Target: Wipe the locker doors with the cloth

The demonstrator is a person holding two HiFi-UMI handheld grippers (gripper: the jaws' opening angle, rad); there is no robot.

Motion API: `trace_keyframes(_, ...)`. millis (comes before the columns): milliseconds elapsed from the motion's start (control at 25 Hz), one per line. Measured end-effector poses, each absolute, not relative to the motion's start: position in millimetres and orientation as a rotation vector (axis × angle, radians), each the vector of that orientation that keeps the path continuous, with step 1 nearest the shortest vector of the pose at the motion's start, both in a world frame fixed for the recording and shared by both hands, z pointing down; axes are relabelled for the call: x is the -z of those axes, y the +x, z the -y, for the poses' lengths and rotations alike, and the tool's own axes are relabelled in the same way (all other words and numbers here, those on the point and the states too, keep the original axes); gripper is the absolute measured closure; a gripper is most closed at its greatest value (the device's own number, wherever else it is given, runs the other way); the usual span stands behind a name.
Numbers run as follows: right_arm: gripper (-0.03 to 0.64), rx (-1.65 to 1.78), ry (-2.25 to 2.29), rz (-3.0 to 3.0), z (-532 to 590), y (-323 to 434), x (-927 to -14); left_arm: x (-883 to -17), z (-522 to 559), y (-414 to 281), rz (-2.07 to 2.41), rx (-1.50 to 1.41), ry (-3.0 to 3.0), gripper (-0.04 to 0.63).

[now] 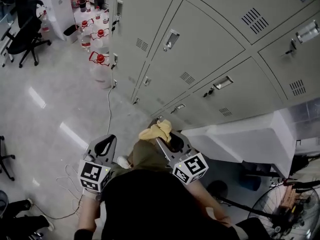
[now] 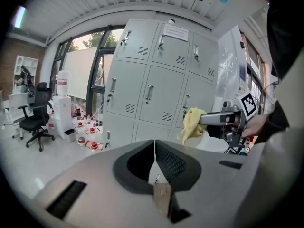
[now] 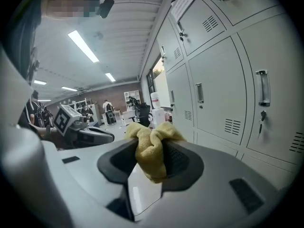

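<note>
Head view, looking steeply down: a person stands before a bank of grey lockers [image 1: 200, 49]. Right gripper [image 3: 153, 145]: jaws clenched on a bunched yellow cloth [image 3: 151, 151], which fills the gap between them and bulges above the tips. The cloth is held in the air near the lower lockers; in the right gripper view it lies apart from the doors at its right. Left gripper [image 2: 155, 148]: jaws closed tip to tip with nothing between them, held apart from the right gripper. Background: red-capped bottles [image 1: 99, 59] on the floor [image 1: 45, 114] by the lockers' left end, a black chair [image 1: 25, 29] farther left, a fan [image 1: 287, 206] at lower right.
</note>
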State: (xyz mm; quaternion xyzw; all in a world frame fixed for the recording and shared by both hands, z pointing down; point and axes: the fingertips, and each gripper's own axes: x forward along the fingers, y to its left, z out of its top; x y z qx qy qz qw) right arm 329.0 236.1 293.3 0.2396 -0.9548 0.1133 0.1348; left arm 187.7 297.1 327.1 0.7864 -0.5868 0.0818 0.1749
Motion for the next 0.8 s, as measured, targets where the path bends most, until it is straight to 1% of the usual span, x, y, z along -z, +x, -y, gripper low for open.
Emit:
trace_keyframes(360, 0.466, -0.342, 0.608, 2.808, -178, 267, -323, -342, -260, 126, 1.762, -0.26, 2.15, 0.584)
trace_keyframes(640, 0.466, -0.318, 0.612, 2.851, -80, 213, -377, -392, -139, 88, 1.722, -0.333, 2.243, 0.584)
trace_keyframes(800, 0.466, -0.34, 0.682, 2.836, -31, 193, -394, -403, -78, 72, 1.653, -0.362, 2.303, 0.584)
